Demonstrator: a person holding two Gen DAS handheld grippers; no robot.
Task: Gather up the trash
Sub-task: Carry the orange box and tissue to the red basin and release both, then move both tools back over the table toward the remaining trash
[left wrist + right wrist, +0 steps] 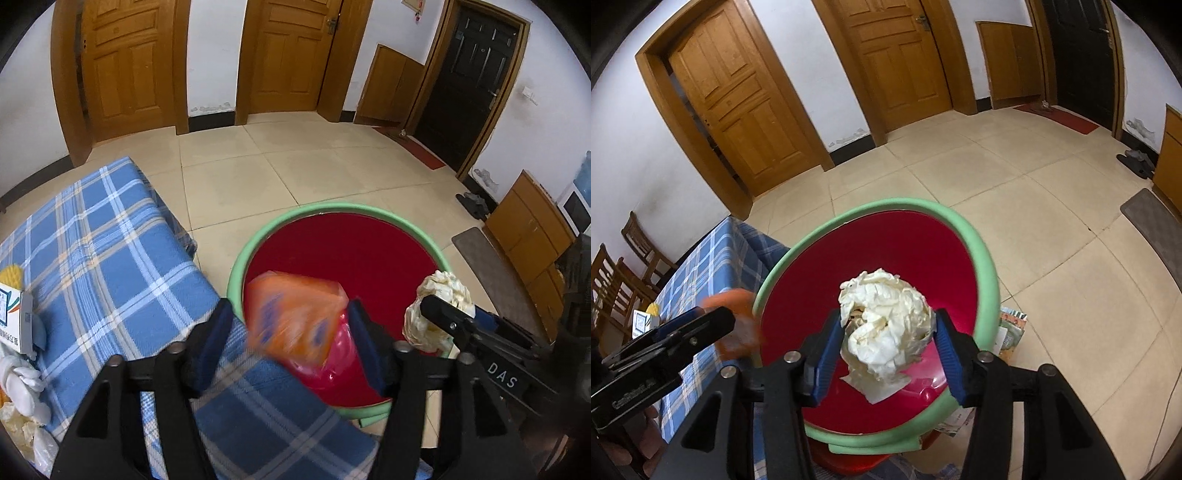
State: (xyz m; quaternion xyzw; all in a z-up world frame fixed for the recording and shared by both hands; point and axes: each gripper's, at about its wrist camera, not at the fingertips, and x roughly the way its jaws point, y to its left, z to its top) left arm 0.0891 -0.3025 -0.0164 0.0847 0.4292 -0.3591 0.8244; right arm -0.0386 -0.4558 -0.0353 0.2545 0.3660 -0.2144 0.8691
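A red bin with a green rim [236, 273] stands on the floor beside the table; it also shows in the right wrist view [982, 254]. My left gripper [291, 332] is over the bin's near edge, fingers wide apart, and a blurred orange wrapper [295, 317] sits loose between them. My right gripper [886, 343] is shut on a crumpled white paper ball [882, 317] above the bin's mouth. That ball [439, 310] and gripper show at right in the left wrist view. The left gripper [705, 317] shows at left in the right wrist view.
A table with a blue plaid cloth [103, 266] lies left of the bin, with a small carton [14, 317] and white crumpled trash [22, 387] on it. Wooden chairs [617, 277] stand behind it. A wooden cabinet [532, 236] stands right. Printed paper [1012, 332] lies by the bin.
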